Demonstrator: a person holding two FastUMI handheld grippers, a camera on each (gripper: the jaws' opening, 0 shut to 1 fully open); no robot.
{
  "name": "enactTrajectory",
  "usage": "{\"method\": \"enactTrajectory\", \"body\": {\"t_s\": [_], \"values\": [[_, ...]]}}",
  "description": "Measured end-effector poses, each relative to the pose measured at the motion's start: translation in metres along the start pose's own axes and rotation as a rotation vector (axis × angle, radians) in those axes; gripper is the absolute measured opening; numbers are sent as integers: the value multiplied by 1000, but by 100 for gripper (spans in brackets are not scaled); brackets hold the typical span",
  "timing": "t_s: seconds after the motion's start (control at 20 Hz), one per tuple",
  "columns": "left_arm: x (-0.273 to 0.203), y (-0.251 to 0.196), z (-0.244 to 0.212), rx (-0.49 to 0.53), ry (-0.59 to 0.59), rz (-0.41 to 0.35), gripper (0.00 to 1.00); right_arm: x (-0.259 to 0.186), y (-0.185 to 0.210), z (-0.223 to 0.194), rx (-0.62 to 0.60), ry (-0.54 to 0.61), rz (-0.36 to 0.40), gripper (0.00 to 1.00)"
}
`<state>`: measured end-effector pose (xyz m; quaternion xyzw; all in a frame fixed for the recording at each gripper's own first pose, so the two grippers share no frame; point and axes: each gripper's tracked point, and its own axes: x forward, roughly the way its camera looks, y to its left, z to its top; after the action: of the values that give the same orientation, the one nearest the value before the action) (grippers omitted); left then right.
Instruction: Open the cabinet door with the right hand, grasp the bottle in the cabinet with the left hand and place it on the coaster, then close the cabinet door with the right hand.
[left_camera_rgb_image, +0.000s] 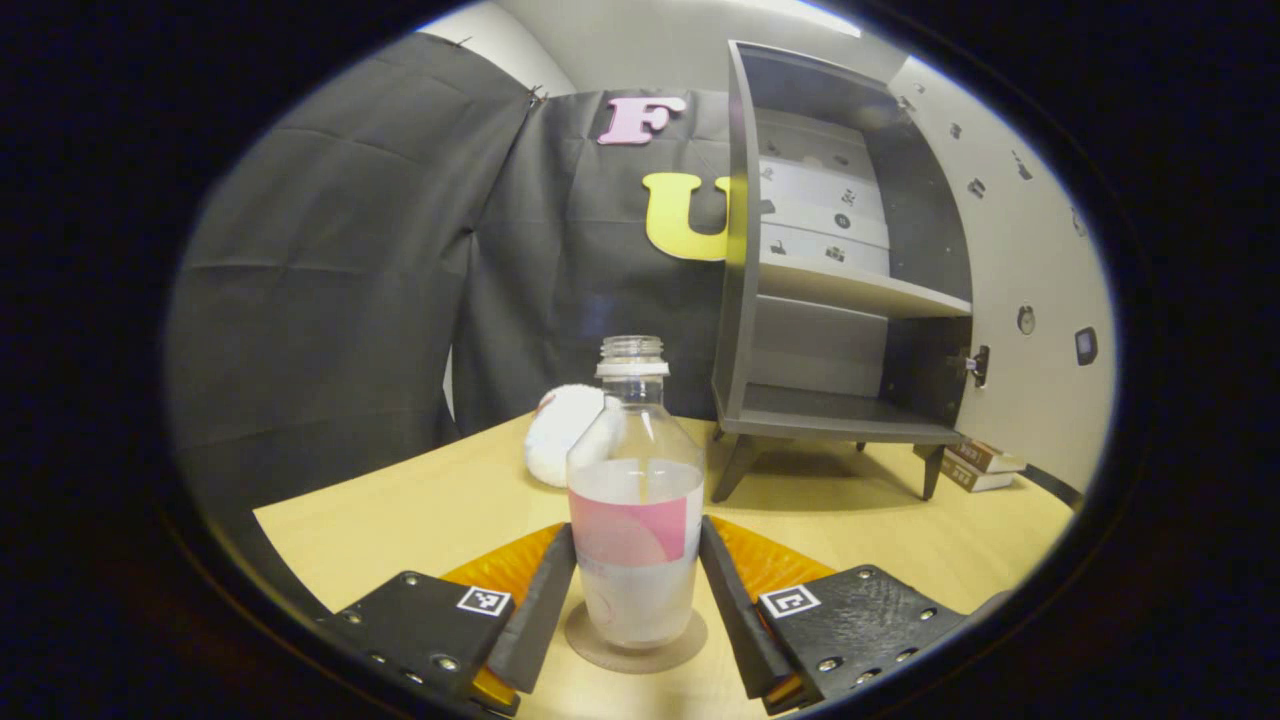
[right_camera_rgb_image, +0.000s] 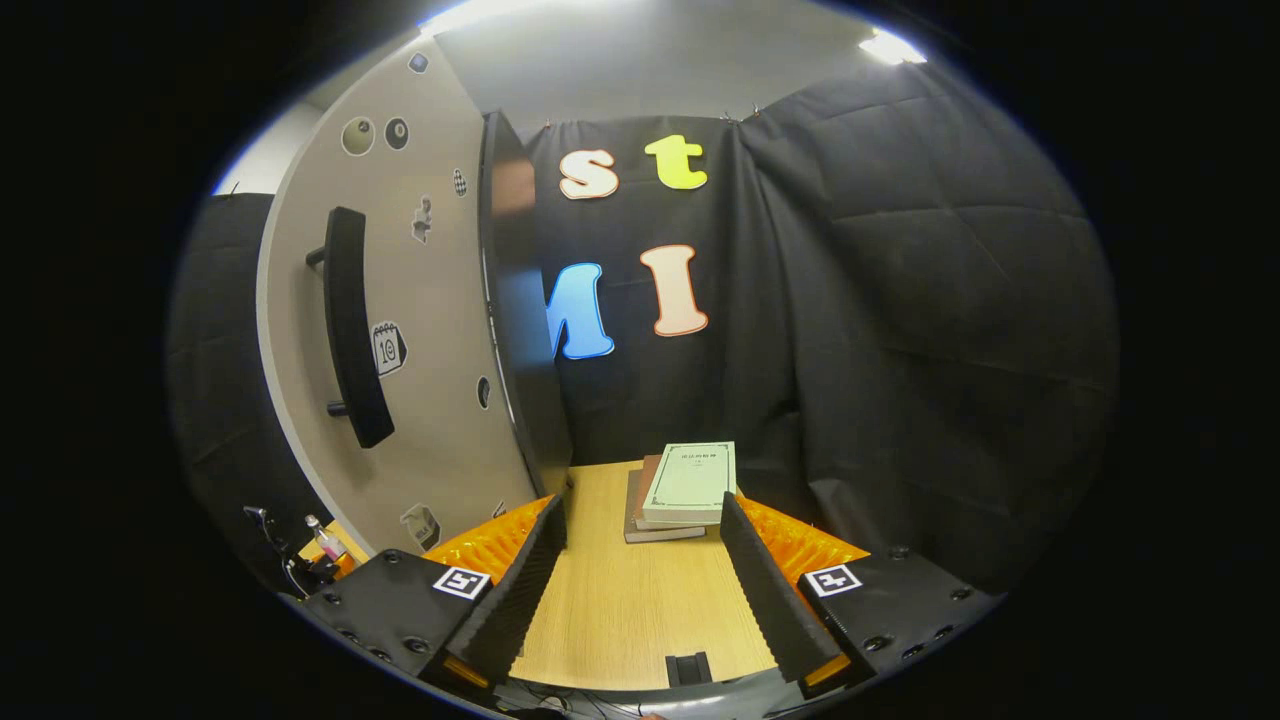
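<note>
Standing upright on the round coaster (left_camera_rgb_image: 636, 648) on the wooden table (left_camera_rgb_image: 400, 520), the capless bottle (left_camera_rgb_image: 634, 500) sits between the fingers of the left gripper (left_camera_rgb_image: 636, 590), whose jaws are spread with a visible gap on each side of it. Behind it, the cabinet (left_camera_rgb_image: 840, 290) has its shelves exposed and a white pad (left_camera_rgb_image: 562, 432) lies beside it. The right gripper (right_camera_rgb_image: 640, 560) is open and empty, next to the swung-out cabinet door (right_camera_rgb_image: 420, 330) with its handle (right_camera_rgb_image: 350, 330), facing a stack of books (right_camera_rgb_image: 680, 490).

Each hand-held gripper, left (left_camera_rgb_image: 637, 585) and right (right_camera_rgb_image: 640, 575), is showing black finger mounts studded with screws, a square black-and-white marker tag on each, and ribbed orange panels behind them.
</note>
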<state>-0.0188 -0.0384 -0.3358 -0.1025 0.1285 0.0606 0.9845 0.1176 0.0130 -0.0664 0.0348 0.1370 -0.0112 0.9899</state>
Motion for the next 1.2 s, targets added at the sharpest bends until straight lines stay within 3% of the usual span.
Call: {"method": "enactTrajectory", "body": {"t_s": [0.25, 0.3, 0.35, 0.4, 0.5, 0.6, 0.7, 1.15, 1.2], "values": [[0, -9, -8, 38, 4, -18, 76, 8, 3, -5, -21, 28, -6, 98], [0, -11, -10, 42, 10, -21, 72, 9, 3, -5, -17, 29, -6, 94], [0, -12, -11, 42, 15, -24, 74, 11, 4, -5, -12, 29, -6, 99], [0, -14, -13, 47, 23, -24, 76, 12, 4, -6, -8, 31, -7, 94], [0, -12, -13, 68, 37, -15, 73, 12, 4, -7, -9, 36, -6, 98], [-1, -10, -9, 91, 39, -2, 90, 14, 4, -8, -17, 38, -7, 98], [-6, -8, -5, 97, 35, 3, 89, 13, 4, -9, -19, 36, -4, 94], [-21, -16, 58, 122, -11, 11, 87, 19, 1, -1, 29, 12, 31, 98], [-23, -16, 66, 123, -19, 12, 87, 21, 2, 2, 33, 4, 40, 94]]}}
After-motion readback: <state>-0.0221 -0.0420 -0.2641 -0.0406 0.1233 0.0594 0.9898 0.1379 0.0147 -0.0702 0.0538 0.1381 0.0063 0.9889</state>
